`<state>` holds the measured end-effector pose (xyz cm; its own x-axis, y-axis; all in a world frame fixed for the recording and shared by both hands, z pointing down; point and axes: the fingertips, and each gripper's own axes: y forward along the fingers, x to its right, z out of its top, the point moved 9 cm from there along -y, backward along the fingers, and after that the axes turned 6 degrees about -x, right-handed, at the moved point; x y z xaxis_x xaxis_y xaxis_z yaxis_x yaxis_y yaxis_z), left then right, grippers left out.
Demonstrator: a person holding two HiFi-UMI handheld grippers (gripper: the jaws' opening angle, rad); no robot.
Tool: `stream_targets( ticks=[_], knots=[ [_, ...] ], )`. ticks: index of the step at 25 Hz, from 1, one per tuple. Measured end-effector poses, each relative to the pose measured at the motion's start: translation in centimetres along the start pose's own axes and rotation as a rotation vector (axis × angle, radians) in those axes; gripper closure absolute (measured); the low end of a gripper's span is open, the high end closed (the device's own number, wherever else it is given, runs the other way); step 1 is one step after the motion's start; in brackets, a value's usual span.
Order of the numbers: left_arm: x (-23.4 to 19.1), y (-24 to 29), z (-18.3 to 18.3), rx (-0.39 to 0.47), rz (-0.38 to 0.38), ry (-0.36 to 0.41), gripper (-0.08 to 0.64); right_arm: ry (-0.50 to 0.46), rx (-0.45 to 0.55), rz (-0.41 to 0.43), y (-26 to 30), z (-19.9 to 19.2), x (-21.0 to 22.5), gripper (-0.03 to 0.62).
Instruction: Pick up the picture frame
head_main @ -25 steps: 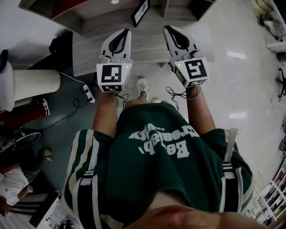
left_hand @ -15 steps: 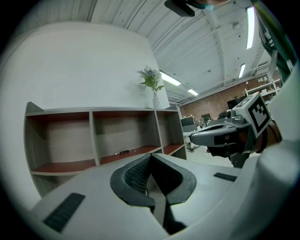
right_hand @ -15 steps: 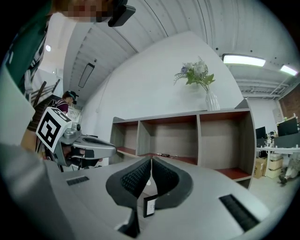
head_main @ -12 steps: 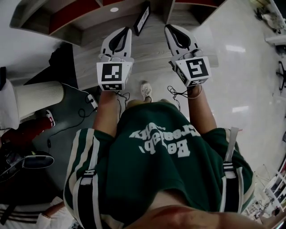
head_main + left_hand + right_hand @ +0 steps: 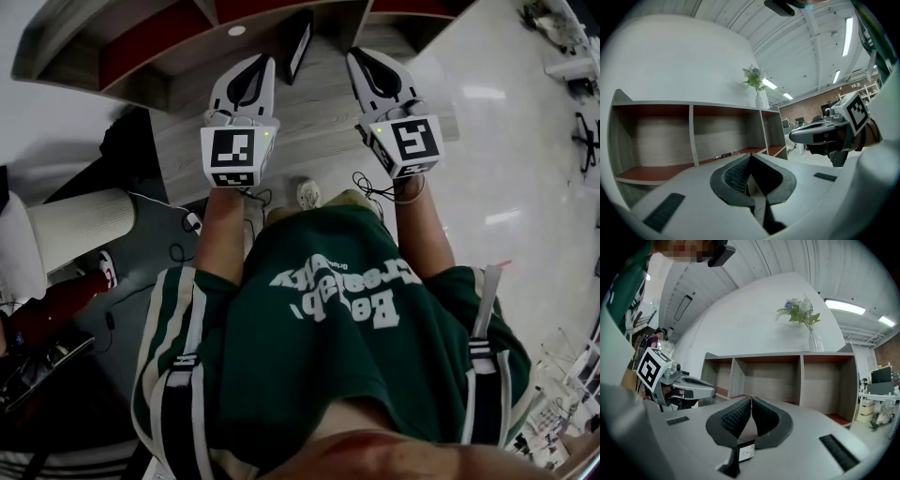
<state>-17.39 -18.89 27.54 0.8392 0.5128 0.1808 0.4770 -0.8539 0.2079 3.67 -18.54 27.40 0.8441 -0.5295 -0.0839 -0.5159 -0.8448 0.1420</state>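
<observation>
A wood-grain shelf unit [image 5: 155, 42] with red-floored compartments faces a person in a green shirt [image 5: 328, 328]. The left tongs [image 5: 262, 67] and right tongs [image 5: 356, 58] are both pressed together, empty, pointing at the shelves. The dark picture frame [image 5: 300, 42] stands on the unit's wooden ledge, just beyond and between their tips, touching neither. A white vase [image 5: 814, 341] of flowers tops the unit.

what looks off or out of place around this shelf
Nothing stands out. The vase of flowers stands upright on top of the shelf unit. The picture frame stands on edge on the wooden surface by the shelf, too small in the head view to check for damage. Nothing looks spilled or fallen.
</observation>
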Motion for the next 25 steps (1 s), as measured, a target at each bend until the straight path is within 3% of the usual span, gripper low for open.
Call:
stream_targets(
  ticks=[3, 9, 17, 22, 25],
  knots=[
    [-0.7, 0.5, -0.3, 0.002, -0.014, -0.004, 0.543, 0.006, -0.049, -0.026, 0.4, 0.1, -0.2, 0.558],
    [-2.1, 1.3, -2.1, 0.000, -0.031, -0.018, 0.543, -0.009, -0.025, -0.021, 2.2, -1.2, -0.9, 0.558],
    [-1.9, 2.0, -1.2, -0.019, -0.036, -0.027, 0.543, 0.030, -0.087, -0.039, 1.9, -0.5, 0.1, 0.558],
    [-1.1, 2.7, -1.0, -0.031, -0.021, -0.038, 0.543, 0.034, 0.016, 0.006, 2.5, -1.0, 1.4, 0.558],
    [-1.3, 3.3, -1.1, -0.045, -0.008, -0.027, 0.543, 0.020, 0.021, 0.025, 3.4, -0.7, 1.8, 0.558]
  ],
)
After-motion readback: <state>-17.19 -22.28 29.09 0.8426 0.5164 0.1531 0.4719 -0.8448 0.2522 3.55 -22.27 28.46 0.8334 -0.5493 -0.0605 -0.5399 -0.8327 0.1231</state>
